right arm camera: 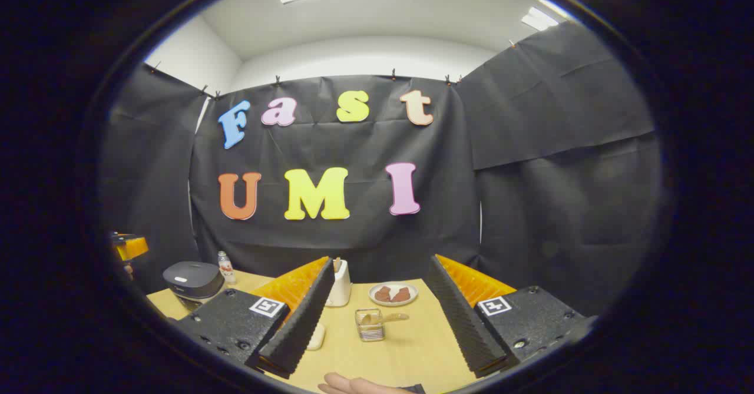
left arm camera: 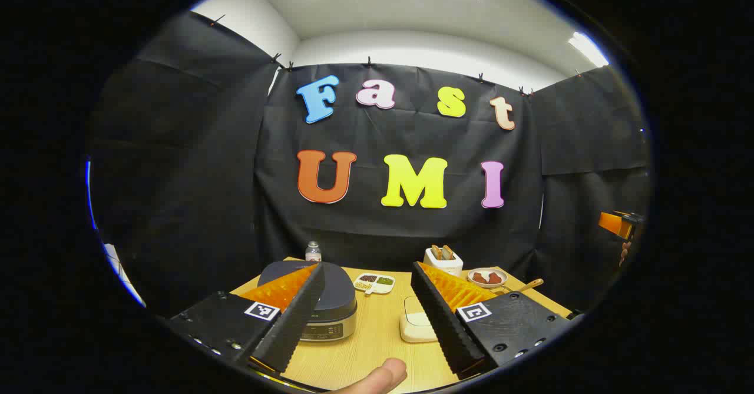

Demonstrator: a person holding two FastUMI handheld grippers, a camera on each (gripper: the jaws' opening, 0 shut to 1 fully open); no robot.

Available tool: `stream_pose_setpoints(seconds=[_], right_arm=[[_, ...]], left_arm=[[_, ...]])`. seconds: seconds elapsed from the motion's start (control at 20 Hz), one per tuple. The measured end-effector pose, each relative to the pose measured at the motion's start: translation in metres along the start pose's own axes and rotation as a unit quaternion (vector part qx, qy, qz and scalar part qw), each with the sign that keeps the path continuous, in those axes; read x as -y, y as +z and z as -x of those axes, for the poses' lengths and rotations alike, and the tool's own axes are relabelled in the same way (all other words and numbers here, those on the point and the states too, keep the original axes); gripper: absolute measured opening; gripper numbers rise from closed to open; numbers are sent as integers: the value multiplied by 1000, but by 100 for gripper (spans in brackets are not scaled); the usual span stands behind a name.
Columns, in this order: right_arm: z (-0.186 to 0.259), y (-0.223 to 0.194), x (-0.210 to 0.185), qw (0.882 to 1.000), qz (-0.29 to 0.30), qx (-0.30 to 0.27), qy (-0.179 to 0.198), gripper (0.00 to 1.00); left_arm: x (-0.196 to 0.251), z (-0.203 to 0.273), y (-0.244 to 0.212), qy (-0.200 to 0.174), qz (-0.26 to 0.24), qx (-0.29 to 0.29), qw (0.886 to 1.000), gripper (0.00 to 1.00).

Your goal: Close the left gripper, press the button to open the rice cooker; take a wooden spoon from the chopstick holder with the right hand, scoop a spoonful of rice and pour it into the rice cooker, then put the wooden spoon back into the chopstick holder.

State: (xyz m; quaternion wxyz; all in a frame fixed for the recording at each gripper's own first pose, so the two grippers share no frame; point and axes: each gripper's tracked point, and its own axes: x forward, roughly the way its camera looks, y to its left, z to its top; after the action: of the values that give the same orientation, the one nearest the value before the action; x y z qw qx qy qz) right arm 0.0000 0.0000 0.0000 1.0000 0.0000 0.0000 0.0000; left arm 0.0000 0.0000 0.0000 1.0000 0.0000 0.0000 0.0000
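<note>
In the left gripper view, the left claw (left arm camera: 366, 323) hangs wide open over the near edge of the table (left arm camera: 377, 347); the closed rice cooker (left arm camera: 321, 300) sits just ahead, behind its left finger, so this hand is nearer.

In the right gripper view, the right claw (right arm camera: 377, 323) is open too; the chopstick holder (right arm camera: 340, 285) stands ahead toward the far edge, just beside its left finger.

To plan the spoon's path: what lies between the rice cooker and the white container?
A small divided dish on the table, in the left gripper view.

- Left gripper (left arm camera: 365, 317): black bodies dotted with screws, a square black-and-white marker on each, ridged jaws.
- Right gripper (right arm camera: 380, 317): same black screwed bodies, square markers, ridged jaws.
</note>
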Motion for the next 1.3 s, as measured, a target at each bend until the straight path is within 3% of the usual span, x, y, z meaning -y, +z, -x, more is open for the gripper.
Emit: stream_pose_setpoints(seconds=[0.55, 0.8, 0.85, 0.9, 1.0, 1.05, 1.1, 1.15, 1.2, 1.25, 1.3], right_arm=[[-1, -6, 0, 1000, -17, 3, 15, 99], [-6, -16, 2, 1000, -9, 2, 13, 99], [-6, -18, 5, 1000, -10, 1, 8, 100], [-7, -22, 8, 1000, -12, -1, 4, 99], [-6, -27, 9, 1000, -19, -7, 7, 100], [-6, -28, 10, 1000, -20, -8, 7, 100], [-6, -28, 14, 1000, -22, -7, 5, 100], [-5, -29, 17, 1000, -22, -7, 4, 100], [-5, -31, 17, 1000, -22, -8, 5, 99], [-4, -33, 19, 1000, -21, -8, 5, 99], [-5, -35, 20, 1000, -20, -10, 6, 99]], left_arm=[[0, 0, -3, -13, -3, 1, 1000, 94], [-19, -11, -7, 30, -45, 10, 998, 94], [-23, -12, -8, 40, -40, 7, 998, 83], [-28, -16, -12, 49, -33, 0, 998, 90], [-32, -24, -17, 56, -23, -11, 998, 67], [-34, -29, -15, 57, -23, -11, 998, 60], [-37, -31, -15, 58, -24, -13, 998, 69], [-43, -40, -17, 61, -19, -17, 998, 67], [-48, -46, -23, 69, -12, -29, 997, 60], [-55, -51, -33, 76, -7, -49, 996, 42], [-60, -58, -43, 83, -2, -67, 994, 41]])
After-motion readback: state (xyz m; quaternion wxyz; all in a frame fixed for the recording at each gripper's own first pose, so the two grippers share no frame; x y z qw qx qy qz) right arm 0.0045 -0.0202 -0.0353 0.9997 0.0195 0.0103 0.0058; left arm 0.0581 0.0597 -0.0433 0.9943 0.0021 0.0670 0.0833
